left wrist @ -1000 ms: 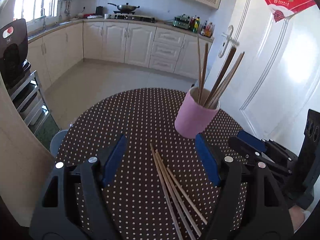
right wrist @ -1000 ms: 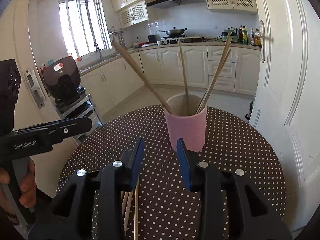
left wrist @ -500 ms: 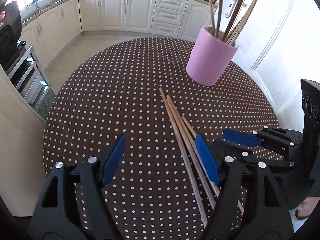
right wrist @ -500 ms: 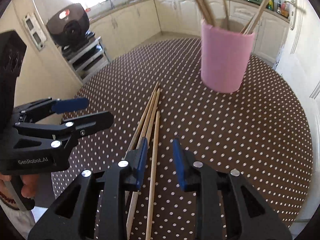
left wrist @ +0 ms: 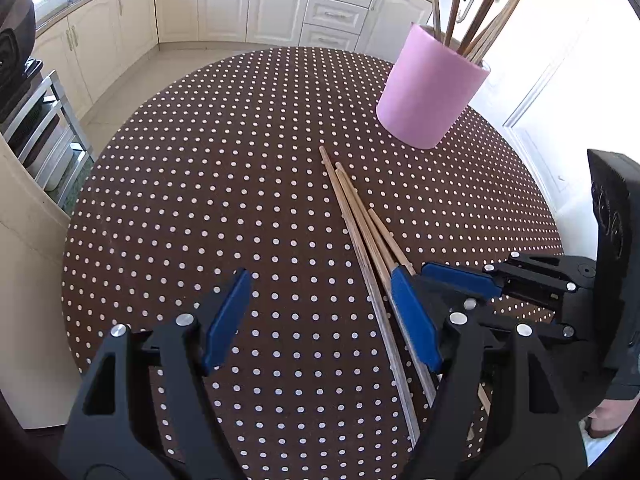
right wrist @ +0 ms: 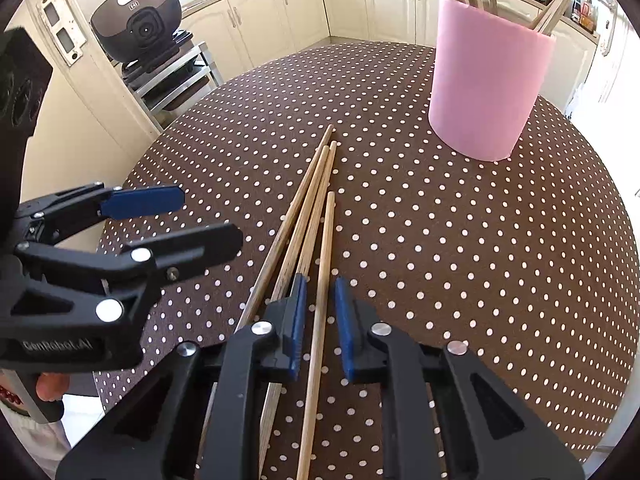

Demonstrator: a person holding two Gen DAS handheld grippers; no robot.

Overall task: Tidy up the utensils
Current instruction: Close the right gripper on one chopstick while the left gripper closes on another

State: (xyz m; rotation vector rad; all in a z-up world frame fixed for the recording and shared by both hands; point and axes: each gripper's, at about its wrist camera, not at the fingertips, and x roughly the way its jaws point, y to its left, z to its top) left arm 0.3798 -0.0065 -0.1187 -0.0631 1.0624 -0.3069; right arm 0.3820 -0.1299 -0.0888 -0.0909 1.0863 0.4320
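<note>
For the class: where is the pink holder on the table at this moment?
The pink holder stands upright at the table's far right in both wrist views, just beyond the tips of the loose chopsticks and in front of the kitchen cabinets.

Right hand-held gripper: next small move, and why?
Probably finish the squeeze before any lift. The right hand-held gripper has its jaws closing with a single chopstick between them, but a gap shows on each side of it. The other three chopsticks lie outside the pads, so a straight close should take only one.
</note>
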